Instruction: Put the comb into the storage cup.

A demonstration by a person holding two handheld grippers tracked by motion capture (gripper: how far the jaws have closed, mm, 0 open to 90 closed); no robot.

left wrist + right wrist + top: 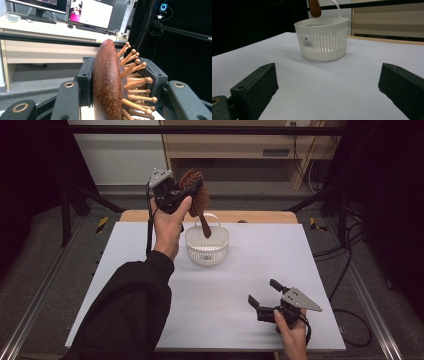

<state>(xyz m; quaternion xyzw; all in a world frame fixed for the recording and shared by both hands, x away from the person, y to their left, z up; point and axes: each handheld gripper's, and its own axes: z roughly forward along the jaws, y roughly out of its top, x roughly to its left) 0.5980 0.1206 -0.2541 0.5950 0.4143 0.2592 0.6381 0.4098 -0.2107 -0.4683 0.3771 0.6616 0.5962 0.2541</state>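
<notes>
White sheet covering the table (pixel 215 285), that's our biggest surface, and it lies bare apart from one item near the far edge. On it stands the white plastic basket (pixel 207 247), slotted walls, thin hoop handle, upright and well clear of our right hand. From the right gripper view we look straight at its ribbed side with a small label on it.

Next down in size, the wooden hairbrush (pixel 196 195). We have it in the air above the basket, head up by the gripper, handle hanging down so its tip dips to about the rim of the basket. In the left gripper view the rounded brown back presses against one pad and the wooden pins push toward the other.

So the left gripper (pixel 186 190) is clamped on the hairbrush head, firmly by the look of it. The right gripper (pixel 262 292) rests low over the near right part of the table, jaws spread wide with nothing between them.

Where do we stand? By our reading the pickup is done and the carry is nearly done. Left to do: lower the hairbrush into the basket, let go, and draw the hand away. The long handle may leave it leaning on the rim instead of lying flat.
</notes>
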